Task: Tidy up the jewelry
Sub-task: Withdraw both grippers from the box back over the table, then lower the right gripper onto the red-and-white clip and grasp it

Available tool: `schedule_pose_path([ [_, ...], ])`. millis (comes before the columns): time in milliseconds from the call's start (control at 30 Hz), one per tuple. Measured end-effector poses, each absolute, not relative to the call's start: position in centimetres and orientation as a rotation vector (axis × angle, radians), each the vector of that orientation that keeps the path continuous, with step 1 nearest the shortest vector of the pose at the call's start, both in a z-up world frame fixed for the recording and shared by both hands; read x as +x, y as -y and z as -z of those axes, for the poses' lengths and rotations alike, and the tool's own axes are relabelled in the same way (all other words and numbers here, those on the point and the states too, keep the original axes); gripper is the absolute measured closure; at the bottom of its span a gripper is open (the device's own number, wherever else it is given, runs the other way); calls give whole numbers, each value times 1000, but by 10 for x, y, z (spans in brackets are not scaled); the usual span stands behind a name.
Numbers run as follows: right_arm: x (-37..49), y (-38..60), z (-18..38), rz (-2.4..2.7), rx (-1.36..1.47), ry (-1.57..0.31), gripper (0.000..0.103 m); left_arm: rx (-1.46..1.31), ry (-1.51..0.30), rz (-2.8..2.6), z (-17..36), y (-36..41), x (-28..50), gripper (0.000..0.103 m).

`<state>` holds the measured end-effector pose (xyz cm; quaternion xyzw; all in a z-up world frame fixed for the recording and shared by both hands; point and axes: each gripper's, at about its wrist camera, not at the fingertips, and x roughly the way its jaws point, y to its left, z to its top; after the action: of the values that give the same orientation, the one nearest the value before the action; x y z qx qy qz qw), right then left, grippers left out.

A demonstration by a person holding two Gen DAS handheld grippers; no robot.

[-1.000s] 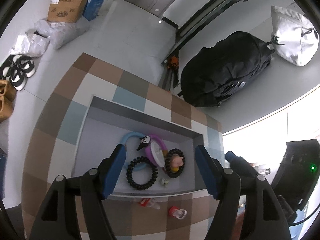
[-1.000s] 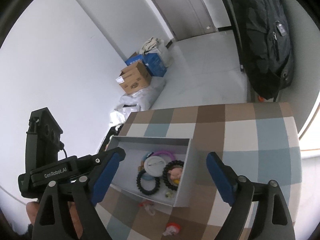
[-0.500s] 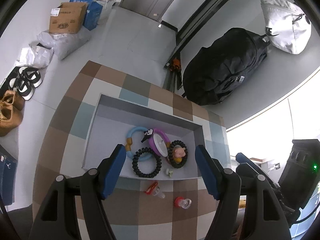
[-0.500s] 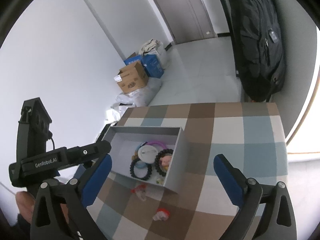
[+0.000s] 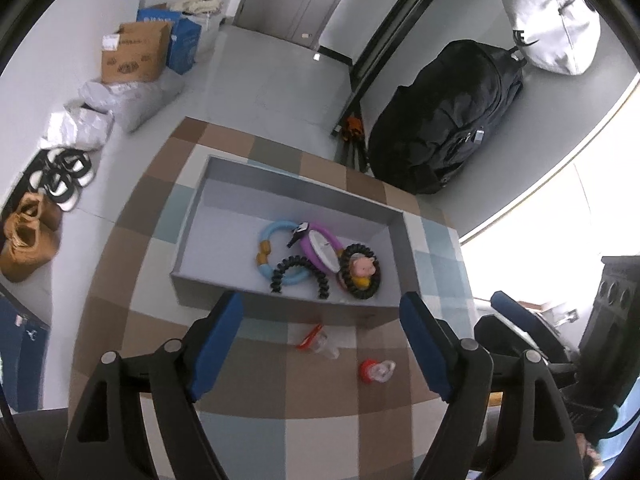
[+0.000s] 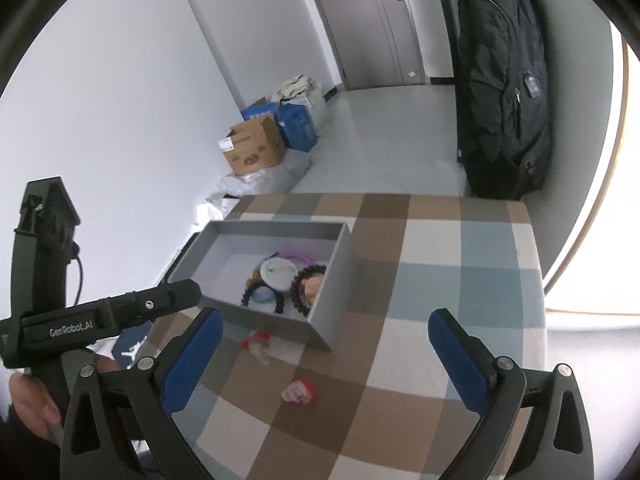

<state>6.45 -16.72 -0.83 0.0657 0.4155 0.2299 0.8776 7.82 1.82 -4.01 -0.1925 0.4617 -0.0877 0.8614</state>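
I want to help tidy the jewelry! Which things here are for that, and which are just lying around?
For the job:
grey box
bracelets and hair rings in it
two small red-and-clear pieces on the checked cloth

Just lying about:
black backpack
white bag
cardboard box
shoes

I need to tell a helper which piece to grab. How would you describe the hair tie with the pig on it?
Find the grey box on the checked tablecloth. Among the rings piled inside, take the black coiled hair tie at the right end. It alone frames a small pink pig; the other black coil is bare.
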Motion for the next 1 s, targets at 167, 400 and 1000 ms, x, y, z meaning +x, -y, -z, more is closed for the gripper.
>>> schedule_pose_path([
  [167,55,167,13,-482,114,-881,0,-367,-965,169,44,-12,68,24],
  [400,44,164,25,-505,71,-908,0,-332,-985,133,57,-11,63,24],
  [1000,36,144,68,-537,-15,-1040,16,-310,-1064,77,77,-21,61,24],
])
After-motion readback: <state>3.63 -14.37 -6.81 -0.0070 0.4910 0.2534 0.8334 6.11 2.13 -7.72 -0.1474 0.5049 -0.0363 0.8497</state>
